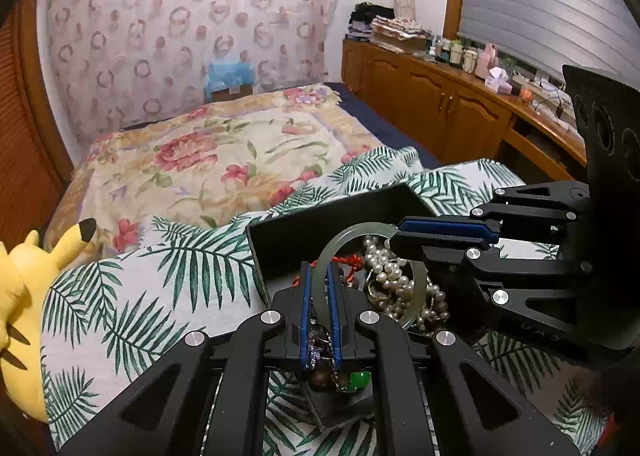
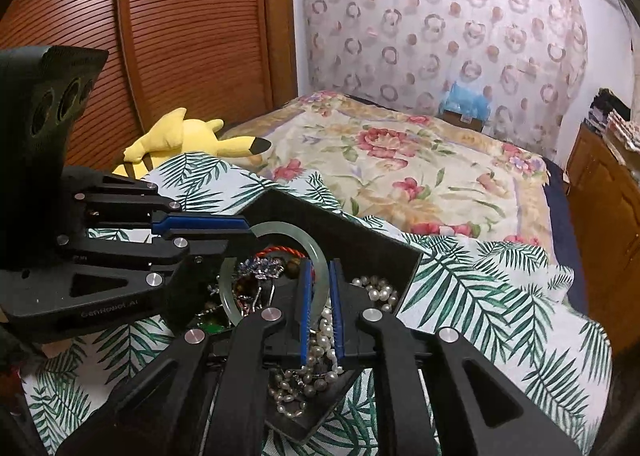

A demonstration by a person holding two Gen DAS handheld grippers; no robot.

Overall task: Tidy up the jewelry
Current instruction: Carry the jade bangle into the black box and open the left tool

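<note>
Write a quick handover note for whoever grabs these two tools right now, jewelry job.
Left tool: shut on the bangle.
Right tool: shut on the same bangle, opposite side of the ring.
The bangle hangs over the black box on the palm-print cover.
In the box: pearls, red cord, green bead, all tangled.
Done: bangle lifted out.
Left: place the bangle, untangle and sort the rest.

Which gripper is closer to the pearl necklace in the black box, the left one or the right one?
Right. The right gripper holds the jade bangle directly above the pearl necklace. The left gripper grips the bangle's other side, over the red cord, beside the pearls.
</note>
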